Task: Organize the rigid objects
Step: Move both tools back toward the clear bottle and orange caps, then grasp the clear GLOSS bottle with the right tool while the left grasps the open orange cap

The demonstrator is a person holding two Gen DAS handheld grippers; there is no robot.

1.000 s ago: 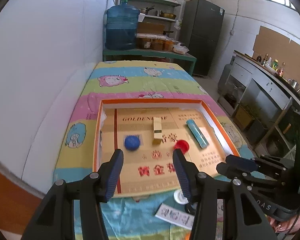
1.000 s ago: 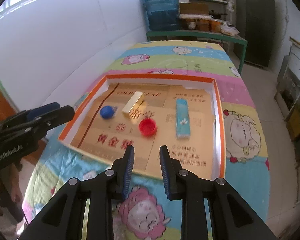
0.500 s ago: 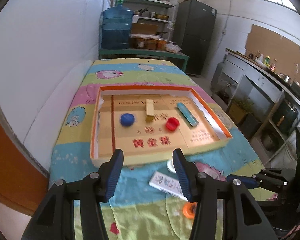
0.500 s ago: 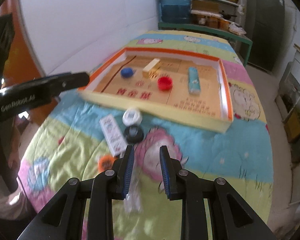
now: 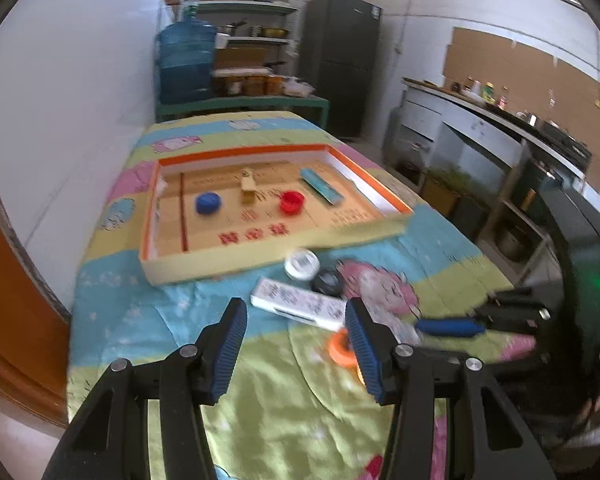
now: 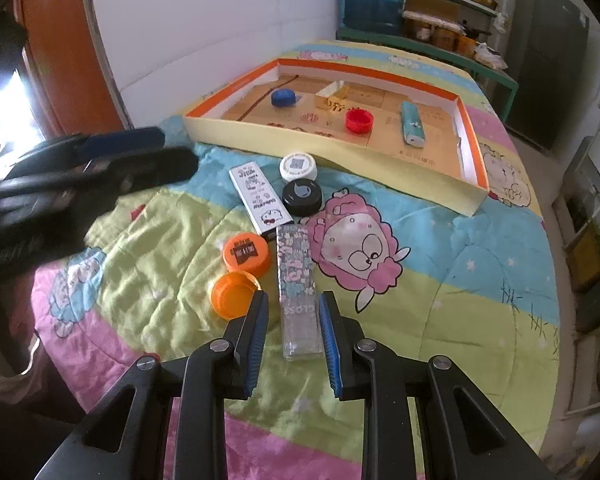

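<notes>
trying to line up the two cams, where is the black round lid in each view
Left wrist: the black round lid lies on the quilt right of centre, just beyond the right fingertip, beside the white round lid.
Right wrist: it sits just above centre, beyond the patterned long box, in front of the white lid.
Shared landmark: the orange-rimmed tray just behind both lids.
</notes>
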